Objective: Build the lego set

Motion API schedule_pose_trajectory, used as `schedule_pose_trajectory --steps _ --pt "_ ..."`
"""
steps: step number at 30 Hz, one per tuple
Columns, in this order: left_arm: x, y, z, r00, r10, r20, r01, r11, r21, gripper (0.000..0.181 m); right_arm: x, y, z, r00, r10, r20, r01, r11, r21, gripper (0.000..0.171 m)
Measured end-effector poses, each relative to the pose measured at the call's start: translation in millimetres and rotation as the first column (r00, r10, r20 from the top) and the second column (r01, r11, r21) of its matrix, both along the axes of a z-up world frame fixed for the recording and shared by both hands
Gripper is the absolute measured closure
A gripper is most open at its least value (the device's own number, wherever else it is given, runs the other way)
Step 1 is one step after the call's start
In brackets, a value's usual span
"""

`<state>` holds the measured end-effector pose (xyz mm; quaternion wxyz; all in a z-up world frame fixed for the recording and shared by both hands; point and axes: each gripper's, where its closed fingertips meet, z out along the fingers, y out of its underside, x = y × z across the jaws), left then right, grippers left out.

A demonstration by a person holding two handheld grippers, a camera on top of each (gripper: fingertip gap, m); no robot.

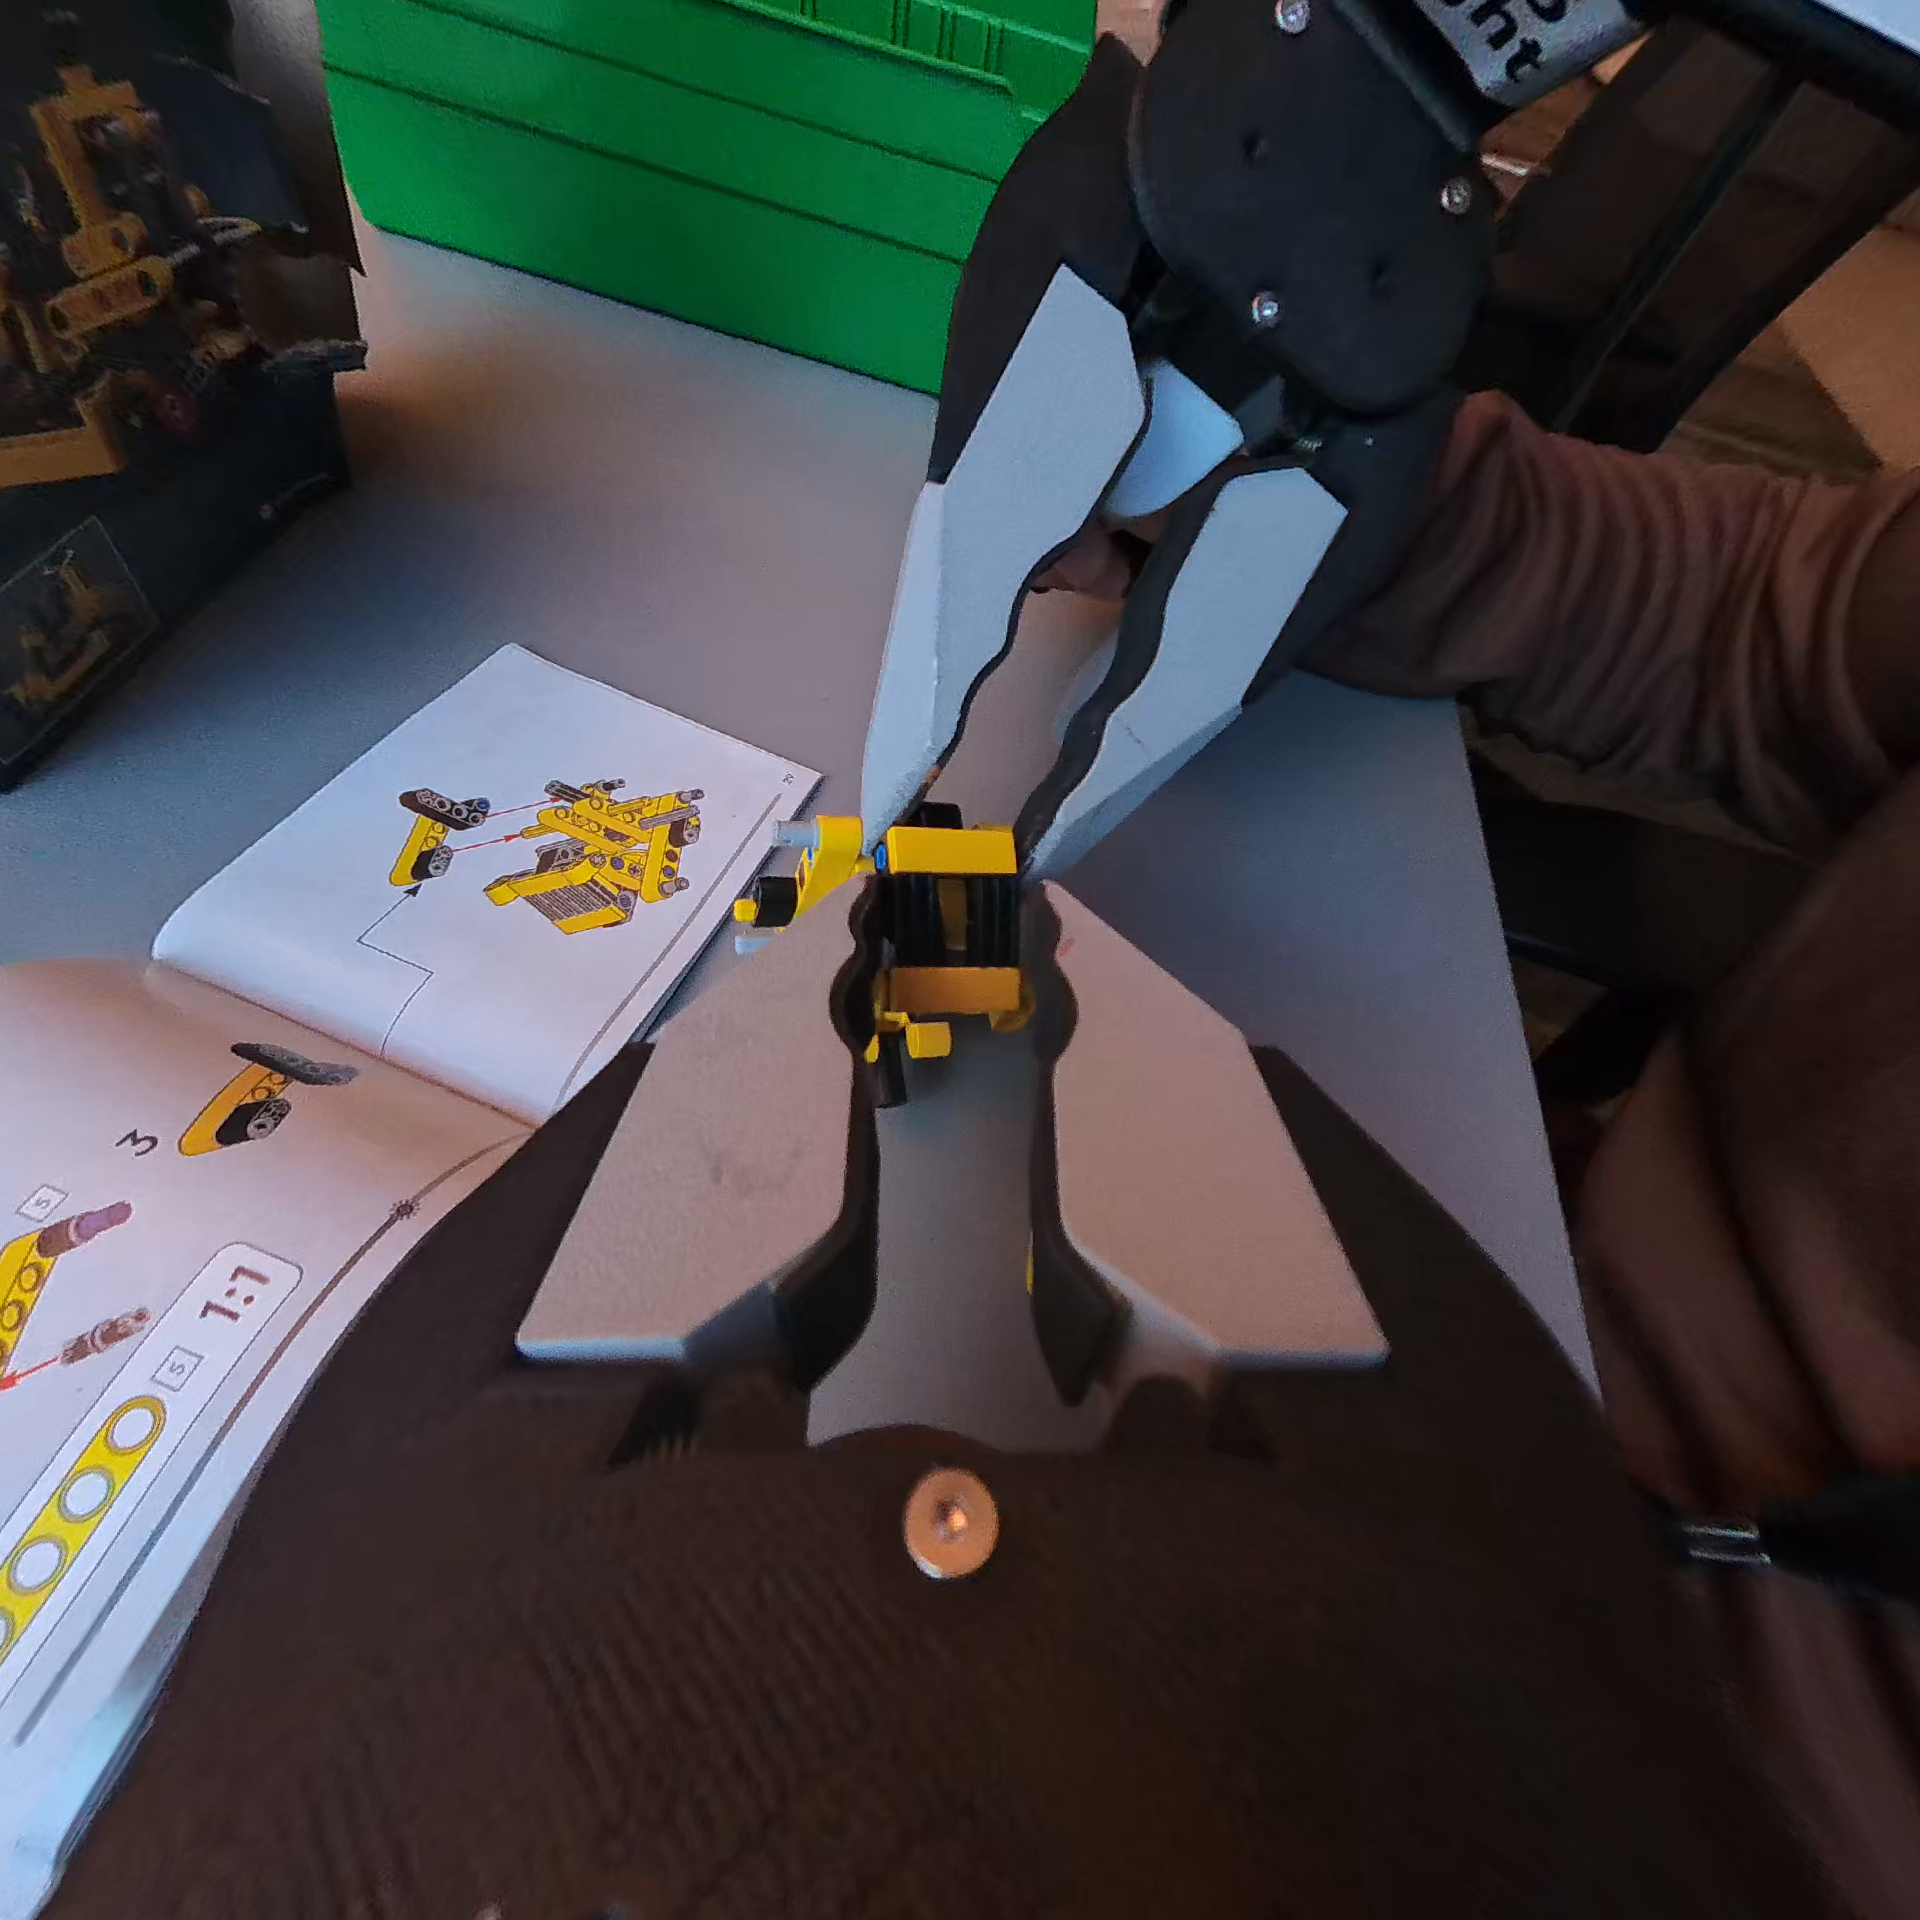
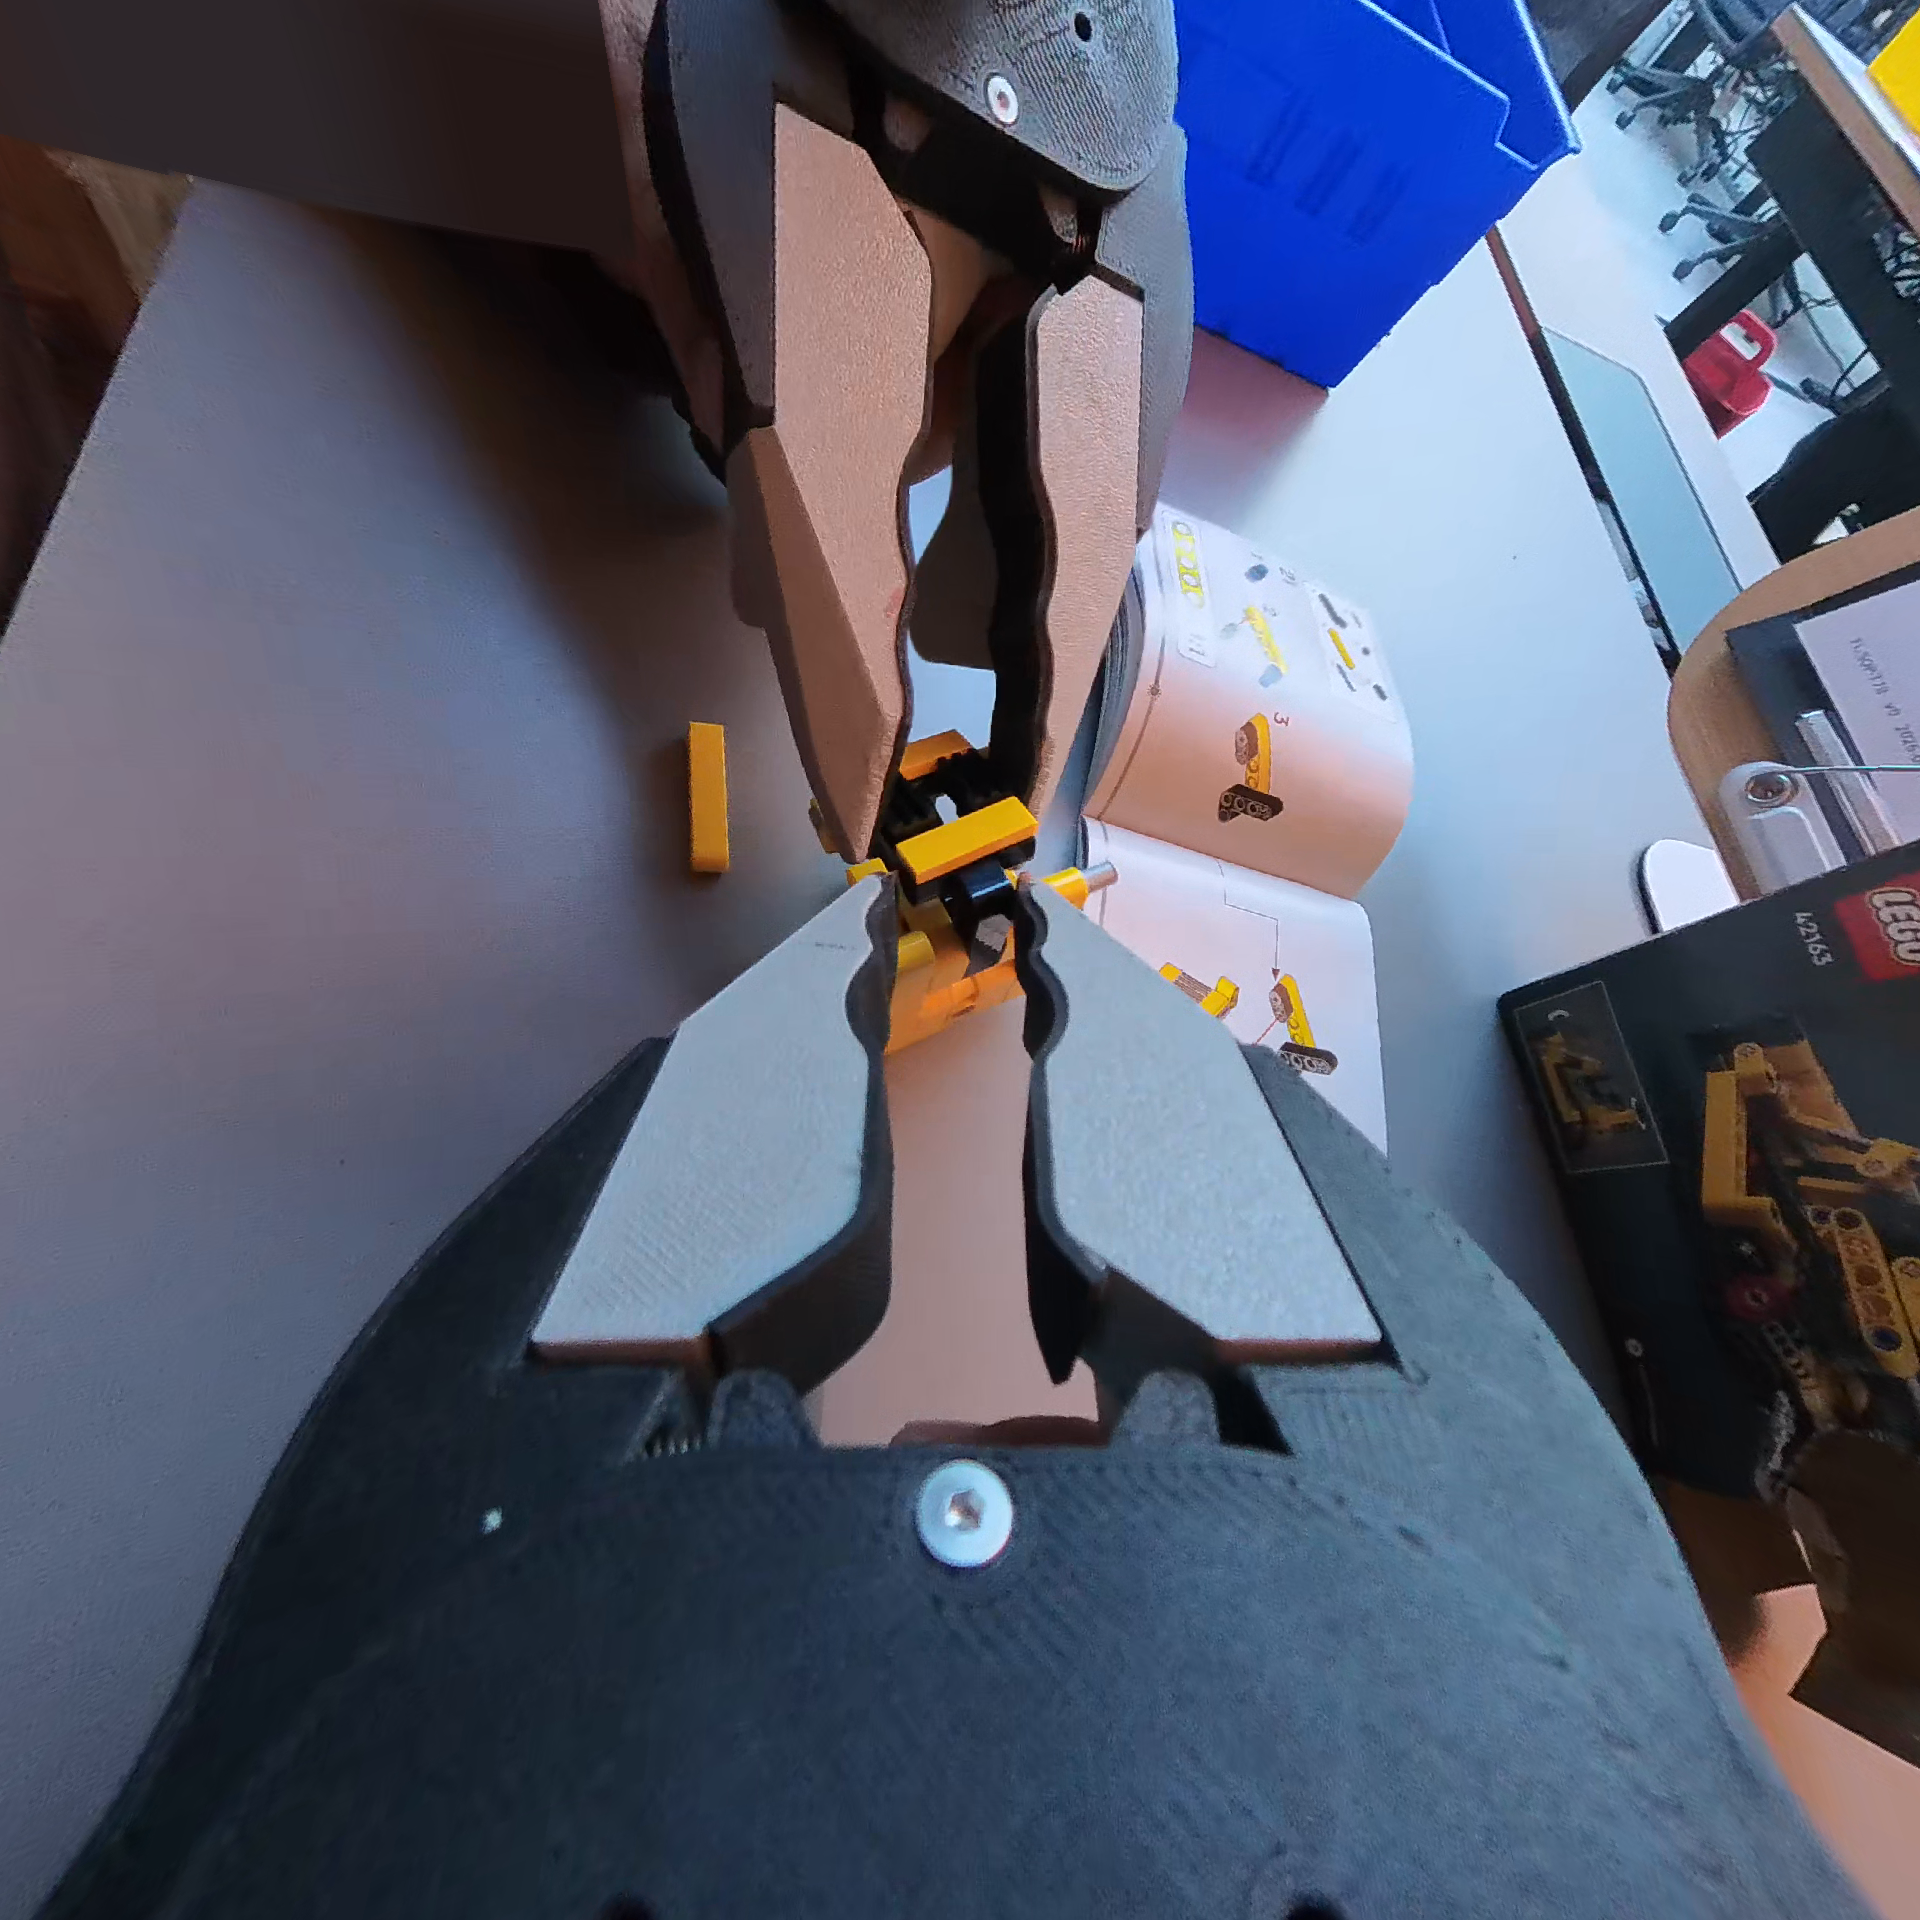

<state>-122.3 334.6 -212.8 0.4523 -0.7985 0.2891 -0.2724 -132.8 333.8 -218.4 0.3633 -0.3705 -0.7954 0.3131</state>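
**Both grippers close on the half-built yellow model**

The lego model [image 1: 951, 935], a small yellow and black assembly, sits at the centre of the table [image 1: 644, 540], and everything else is placed around it. The left gripper [image 1: 951, 940] reaches it from the near side in the left wrist view, its fingers [image 1: 727, 1143] clenched on the lower body of the model. The right gripper [image 1: 966, 831] comes in from the far side, fingers closed around the upper yellow and black part; the right wrist view shows that same grip [image 2: 951, 914] from the other direction, with the left gripper [image 2: 940, 821] opposite.

Beside the model lies the open instruction booklet [image 1: 488, 883], its pages showing a later sub-assembly with a yellow beam and a black link. On the other side of the model, just apart from it, a loose yellow plate [image 2: 708, 795] rests flat on the table, not yet fitted. Farther out from the model, past the booklet, stand the set's box [image 1: 156, 416] and a green bin [image 1: 707, 156]; a blue bin [image 2: 1340, 156] stands beyond the booklet in the right wrist view.

Judging by the box picture, the build looks to be at an early-to-middle stage: a compact core exists, but the long beams, tracks and remaining plates appear still to be added. The step in hand seems to be pressing or seating a piece on the core.
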Motion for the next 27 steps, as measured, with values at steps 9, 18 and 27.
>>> schedule_pose_trajectory --steps 9,18,27 --pt "3.2 -5.0 1.1 0.999 -0.047 -0.02 0.046 0.999 -0.012 0.14 -1.6 1.3 0.0 1.0 -0.009 -0.007 0.009 1.0 -0.015 0.152" --pt "-7.3 -2.9 -5.0 0.989 -0.031 -0.142 0.033 0.999 0.014 0.138 -3.0 2.9 0.2 1.0 -0.019 -0.012 0.018 1.0 -0.024 0.152" --pt "-13.7 -5.9 0.3 0.985 -0.048 -0.166 0.053 0.998 0.028 0.135 -3.7 5.8 0.4 0.999 -0.032 -0.011 0.032 0.999 -0.026 0.152"
